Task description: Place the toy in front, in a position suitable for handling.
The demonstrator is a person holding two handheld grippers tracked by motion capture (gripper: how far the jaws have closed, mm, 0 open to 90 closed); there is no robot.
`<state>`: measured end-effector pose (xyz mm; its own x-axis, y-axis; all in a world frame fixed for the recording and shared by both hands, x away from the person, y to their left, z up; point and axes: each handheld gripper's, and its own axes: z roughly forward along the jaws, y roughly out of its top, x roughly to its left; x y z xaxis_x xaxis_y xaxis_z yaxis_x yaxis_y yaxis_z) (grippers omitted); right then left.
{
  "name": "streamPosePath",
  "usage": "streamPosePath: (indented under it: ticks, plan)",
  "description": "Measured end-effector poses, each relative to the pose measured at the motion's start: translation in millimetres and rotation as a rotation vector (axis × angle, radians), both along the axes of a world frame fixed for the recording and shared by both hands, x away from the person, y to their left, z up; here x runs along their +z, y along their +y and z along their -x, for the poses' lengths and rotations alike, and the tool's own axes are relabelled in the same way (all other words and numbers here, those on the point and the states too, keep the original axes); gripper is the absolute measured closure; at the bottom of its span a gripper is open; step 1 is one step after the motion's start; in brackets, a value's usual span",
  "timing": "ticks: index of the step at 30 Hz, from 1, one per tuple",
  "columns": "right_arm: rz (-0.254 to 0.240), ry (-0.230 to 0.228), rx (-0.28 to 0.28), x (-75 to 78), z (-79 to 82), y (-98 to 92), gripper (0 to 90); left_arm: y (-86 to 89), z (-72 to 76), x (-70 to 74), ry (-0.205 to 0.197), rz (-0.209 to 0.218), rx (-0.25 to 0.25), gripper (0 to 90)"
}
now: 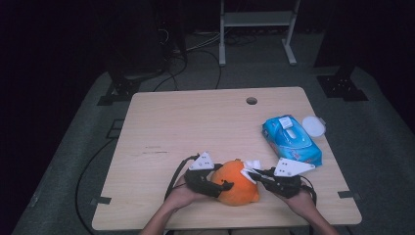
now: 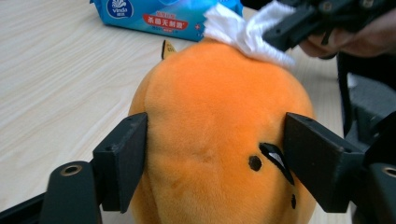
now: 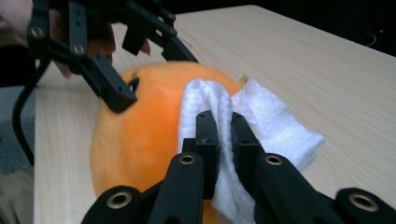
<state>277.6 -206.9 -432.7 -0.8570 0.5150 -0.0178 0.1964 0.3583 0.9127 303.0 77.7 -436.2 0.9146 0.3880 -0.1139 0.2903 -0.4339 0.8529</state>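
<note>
An orange plush toy (image 1: 237, 188) with small black face marks sits near the front edge of the wooden table (image 1: 195, 122). My left gripper (image 1: 222, 188) grips it from the left. In the left gripper view the two black jaws press on both sides of the plush toy (image 2: 210, 121). My right gripper (image 1: 250, 174) comes in from the right, shut on a crumpled white wipe (image 1: 252, 165). In the right gripper view the wipe (image 3: 271, 121) is pinched between the jaws of my right gripper (image 3: 223, 126) and lies against the top of the plush toy (image 3: 140, 135).
A blue pack of wipes (image 1: 292, 139) lies at the table's right side, with a round white lid (image 1: 313, 126) beside it. A cable hole (image 1: 251, 101) sits near the far edge. Cables and a white frame stand on the floor behind.
</note>
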Motion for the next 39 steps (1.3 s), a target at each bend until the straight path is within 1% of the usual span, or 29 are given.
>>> streamPosePath:
  ticks: [2,5,6,9,11,13,15,17,18,20,22,23,24,25,26,28,30,33,36,38,39]
  plan:
    - [-0.037,0.008,0.014,2.6,-0.7,4.7,84.0,-0.1,2.7,-0.9,-0.017,-0.002,-0.001,25.6]
    - [-0.060,-0.007,0.030,7.2,-2.0,15.5,84.0,-1.4,7.3,-0.9,-0.061,-0.024,-0.015,26.8]
    - [-0.060,-0.013,0.032,8.3,-2.6,18.4,84.0,-1.3,8.7,-0.7,-0.072,-0.031,-0.016,27.2]
    - [-0.058,-0.016,0.015,7.9,-5.5,19.9,83.9,1.8,9.1,-2.4,-0.076,-0.028,-0.012,28.1]
    - [-0.051,-0.011,-0.011,5.6,-7.8,14.9,83.9,3.3,7.8,-3.7,-0.067,-0.014,-0.007,28.3]
    - [-0.048,-0.001,-0.040,3.1,-9.6,7.3,83.9,3.6,6.3,-4.2,-0.063,-0.009,-0.005,28.3]
    - [-0.047,0.009,-0.055,0.2,-9.4,0.6,83.8,2.4,6.7,-3.8,-0.071,-0.012,-0.010,28.3]
    - [-0.027,0.005,-0.058,0.0,-7.3,-1.9,83.8,-1.3,7.9,-2.7,-0.087,-0.012,-0.011,28.3]
    - [-0.020,0.002,-0.057,1.4,-6.1,-0.9,83.9,-3.6,8.6,-1.8,-0.099,-0.016,-0.016,28.2]
    - [-0.017,0.001,-0.036,5.5,-2.3,5.4,84.0,-6.9,9.3,-0.4,-0.118,-0.026,-0.026,28.1]
    - [-0.038,0.004,0.007,8.7,0.8,14.5,84.0,-8.8,10.9,-0.1,-0.137,-0.034,-0.036,28.6]
    - [-0.029,-0.008,0.020,10.5,2.3,20.1,83.9,-9.6,12.5,0.0,-0.146,-0.038,-0.040,29.0]
    - [-0.006,-0.028,0.022,12.7,3.5,25.4,83.9,-9.4,13.3,0.7,-0.154,-0.047,-0.042,29.3]
    - [0.011,-0.037,0.020,14.8,3.1,28.8,83.9,-8.8,13.7,1.1,-0.160,-0.052,-0.046,29.5]
    - [0.012,-0.036,0.018,15.9,1.1,29.7,84.0,-8.0,14.0,1.0,-0.167,-0.054,-0.048,29.6]
    - [0.007,-0.025,-0.007,14.7,-4.5,26.2,84.0,-6.6,14.7,0.4,-0.170,-0.052,-0.052,29.9]
    - [-0.008,-0.003,-0.033,10.8,-10.3,18.3,83.9,-6.1,14.4,0.2,-0.166,-0.049,-0.051,29.9]
    - [-0.012,0.014,-0.073,7.3,-14.0,5.9,83.9,-5.6,14.1,0.7,-0.162,-0.051,-0.053,29.8]
    - [-0.006,0.024,-0.086,5.7,-11.6,-3.4,84.0,-5.0,13.6,1.9,-0.157,-0.047,-0.055,27.8]
    - [-0.005,0.029,-0.083,5.5,-7.2,-6.0,84.0,-6.2,14.3,2.1,-0.156,-0.042,-0.057,26.7]
    - [-0.005,0.025,-0.079,5.7,-4.8,-5.9,84.1,-7.2,14.6,2.5,-0.160,-0.046,-0.060,26.5]
